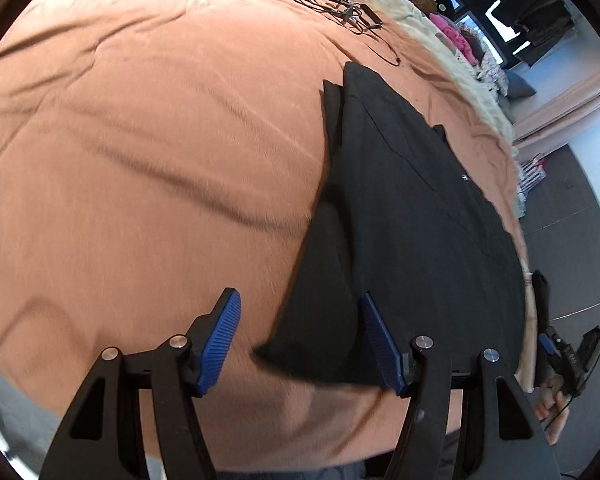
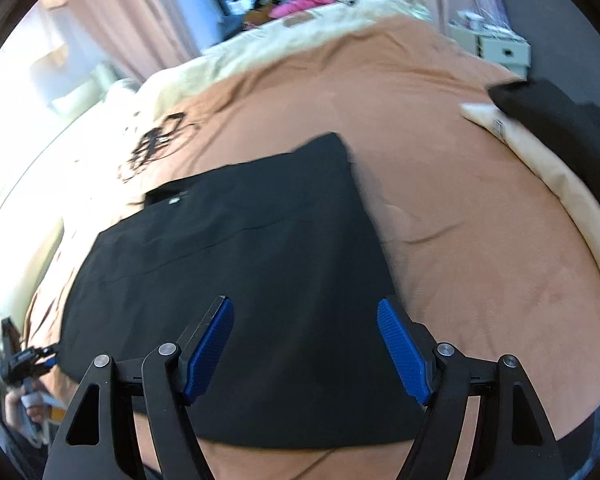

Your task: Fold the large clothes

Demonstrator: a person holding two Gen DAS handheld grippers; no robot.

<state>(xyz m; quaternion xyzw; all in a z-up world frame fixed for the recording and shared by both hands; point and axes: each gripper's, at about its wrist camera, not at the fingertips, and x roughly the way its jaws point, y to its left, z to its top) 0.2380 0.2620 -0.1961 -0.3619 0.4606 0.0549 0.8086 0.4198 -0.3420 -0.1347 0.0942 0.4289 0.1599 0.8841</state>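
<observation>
Black garment, partly folded, lies flat on the bed's orange-brown cover. In the left wrist view it runs as a long dark panel from near the camera toward the far side of the bed, with a narrower layer showing along its left edge. In the right wrist view the same garment appears as a broad, roughly rectangular shape with a small light tag near its far left corner.

Left gripper: jaws spread wide, nothing between them. Its right blue pad sits over the near corner of the garment; its left pad is over bare cover. Whether the pads touch the fabric cannot be told.

Right gripper: jaws likewise spread wide and empty, positioned above the near part of the garment, both pads over or at the edge of the dark cloth. Contact cannot be told.

A tangle of black cables lies on the cover at the far side, well apart from the garment. A cream blanket borders the cover's far edge. In the right wrist view, a second dark item rests on a cream cushion at the right edge of the bed. Pink and mixed clothing is piled beyond the bed. The picture is motion-blurred in places.
</observation>
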